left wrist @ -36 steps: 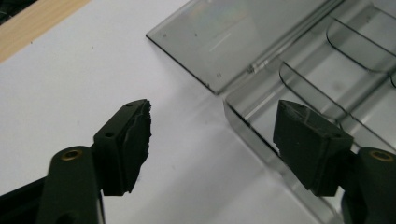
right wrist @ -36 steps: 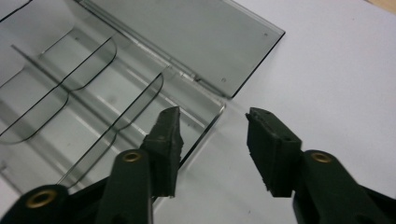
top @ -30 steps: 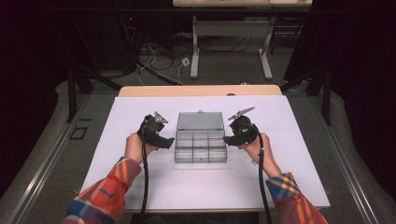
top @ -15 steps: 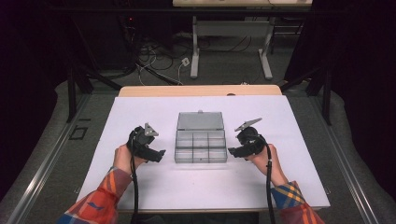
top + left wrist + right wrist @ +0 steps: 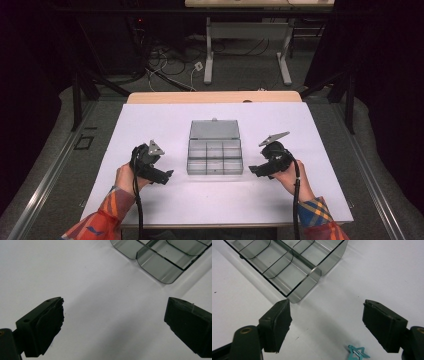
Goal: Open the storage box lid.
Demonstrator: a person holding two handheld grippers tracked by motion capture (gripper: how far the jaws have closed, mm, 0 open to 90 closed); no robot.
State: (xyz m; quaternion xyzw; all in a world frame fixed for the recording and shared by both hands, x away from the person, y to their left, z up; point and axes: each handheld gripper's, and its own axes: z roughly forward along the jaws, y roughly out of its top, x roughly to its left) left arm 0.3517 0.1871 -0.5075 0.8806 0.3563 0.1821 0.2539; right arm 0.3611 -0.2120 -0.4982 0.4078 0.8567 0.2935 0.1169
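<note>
A clear grey compartment box lies open in the middle of the white table, its lid folded back on the far side. My left gripper rests low at the box's left front corner, jaws wide open over bare table; that corner shows at the top of the left gripper view. My right gripper stands open at the box's right front corner, nothing between its jaws. A small teal star-shaped clip lies on the table just under the right gripper.
The white table top ends in a wooden strip at the far edge. Beyond it are a desk frame and loose cables on the floor. Several box compartments look bare.
Both hands have drawn back toward the table's front edge and spread outward from the box sides. The box has stayed in place.
</note>
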